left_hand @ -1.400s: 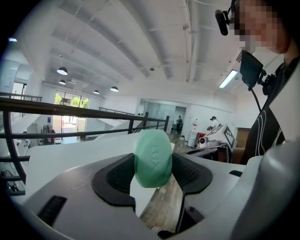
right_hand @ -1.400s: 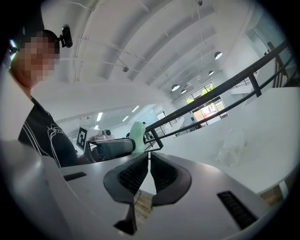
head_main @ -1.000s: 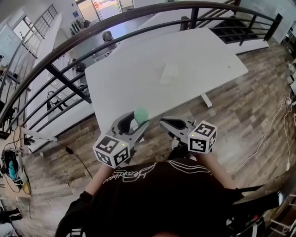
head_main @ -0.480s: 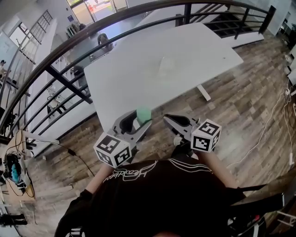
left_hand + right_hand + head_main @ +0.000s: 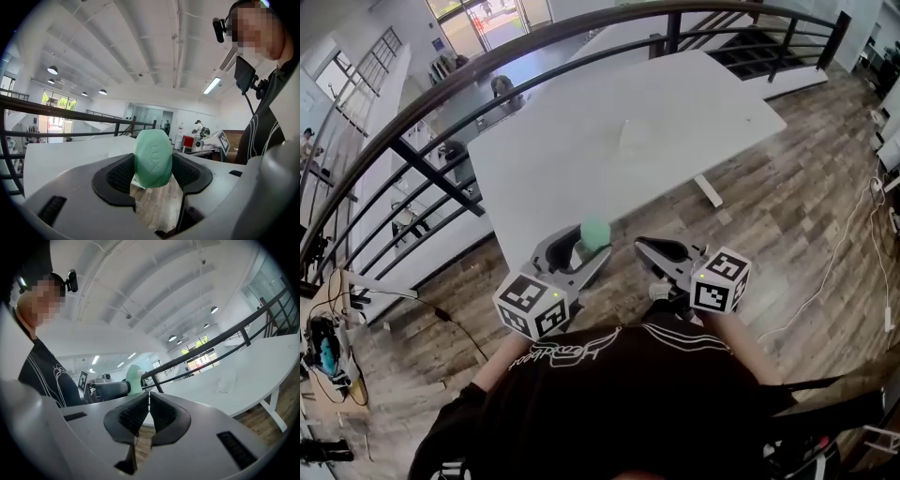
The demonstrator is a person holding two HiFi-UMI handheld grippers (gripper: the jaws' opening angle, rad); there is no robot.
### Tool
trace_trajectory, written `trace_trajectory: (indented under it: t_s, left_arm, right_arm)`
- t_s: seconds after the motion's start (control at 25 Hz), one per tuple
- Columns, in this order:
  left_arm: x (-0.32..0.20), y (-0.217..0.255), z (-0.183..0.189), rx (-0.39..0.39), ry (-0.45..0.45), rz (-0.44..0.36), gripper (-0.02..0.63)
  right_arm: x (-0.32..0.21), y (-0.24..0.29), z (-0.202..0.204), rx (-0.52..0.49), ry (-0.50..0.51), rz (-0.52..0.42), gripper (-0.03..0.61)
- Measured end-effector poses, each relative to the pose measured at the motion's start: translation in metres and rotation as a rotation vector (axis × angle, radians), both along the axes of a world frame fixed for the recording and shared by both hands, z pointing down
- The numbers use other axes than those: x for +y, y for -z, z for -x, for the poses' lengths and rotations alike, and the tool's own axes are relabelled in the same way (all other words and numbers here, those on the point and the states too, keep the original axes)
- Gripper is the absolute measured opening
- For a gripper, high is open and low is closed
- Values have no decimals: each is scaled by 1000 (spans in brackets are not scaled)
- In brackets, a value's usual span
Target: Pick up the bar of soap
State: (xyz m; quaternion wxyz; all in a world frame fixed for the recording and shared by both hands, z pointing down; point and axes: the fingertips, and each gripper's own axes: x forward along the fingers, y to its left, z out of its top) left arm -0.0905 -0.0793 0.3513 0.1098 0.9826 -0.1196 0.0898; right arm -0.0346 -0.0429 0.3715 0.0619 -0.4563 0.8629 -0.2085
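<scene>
Now clamping the pale green bar of soap in the left gripper, with jaws spread wide and pressing on both sides of it. Holding it upright on its edge, clear of the white counter, just off that counter's near edge and above the wooden floor. Holding the right gripper just beside the left one, with jaws closed together at the tips and gripping nothing. Pointing both grippers toward the counter and the black railing along its far side. Showing a pale, translucent item lying near the counter's middle, too faint for naming.
</scene>
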Motion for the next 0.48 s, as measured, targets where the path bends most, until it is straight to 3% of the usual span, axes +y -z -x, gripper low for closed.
trace_trajectory:
  t_s: [0.48]
  left_arm:
    - [-12, -3, -4, 1, 9, 9, 258]
  right_arm:
    - [-10, 7, 0, 36, 19, -20, 20]
